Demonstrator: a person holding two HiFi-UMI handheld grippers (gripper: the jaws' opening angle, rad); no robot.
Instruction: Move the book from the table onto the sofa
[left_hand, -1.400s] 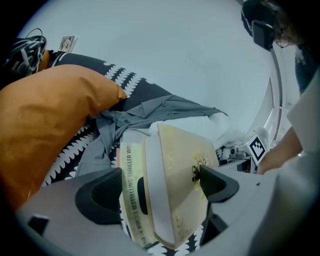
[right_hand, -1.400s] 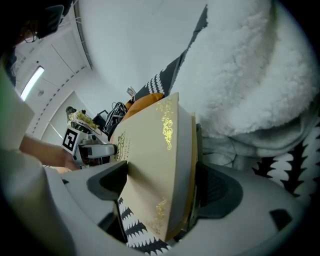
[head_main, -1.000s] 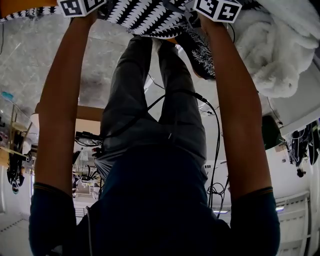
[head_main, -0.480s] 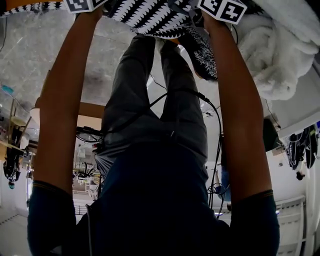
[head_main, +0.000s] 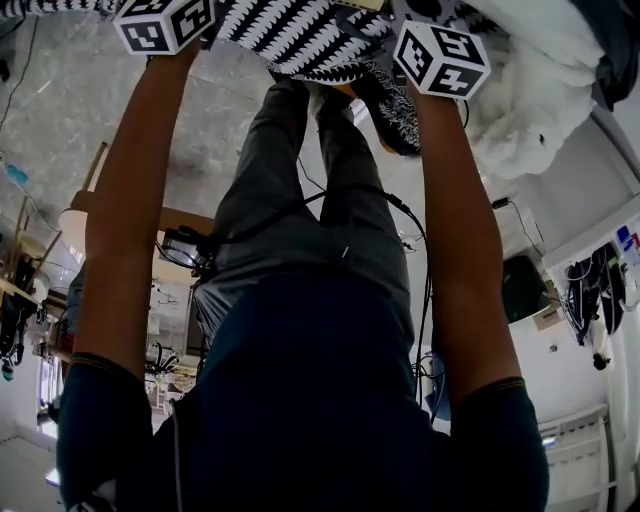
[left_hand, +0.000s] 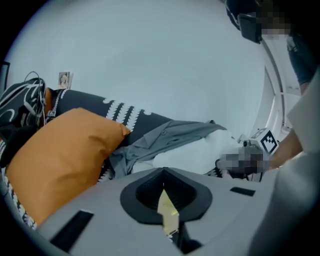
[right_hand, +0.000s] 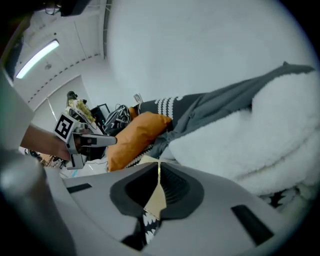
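**Left gripper** (left_hand: 164, 176): the jaws had just been closing and stood pressed together with nothing pinched. A yellowish sliver of the book (left_hand: 168, 210) showed past them, lower down.

**Right gripper** (right_hand: 158, 172): the jaws had likewise just been closing. The pads met and held nothing. A tan strip of the book and a strip of black-and-white pattern were visible beyond the slit.

**Book:** it lay on the sofa seat on the patterned cover, below and between the two grippers, gripped by neither.

**Sofa** (left_hand: 85, 100): it had a dark back with white marks and stood against a plain white wall (left_hand: 150, 55). The seat was under a black-and-white patterned cover (head_main: 290, 35).

**Orange cushion** (left_hand: 60, 155): it was propped at the left end, against the sofa back.

**Grey shirt** (left_hand: 165, 137): it was draped just beside the cushion and ran onto the white fleece blanket (right_hand: 250, 145), which was heaped at the right end.

**Person:** both bare forearms were stretched toward the sofa, and a black cable (head_main: 350, 190) trailed across the trousers.

**Floor** (head_main: 60, 130): grey and marbled.

**Ceiling strip light** (right_hand: 36, 57): it was lit, above a tangle of equipment and wires (right_hand: 112, 116) at the far left of the room.
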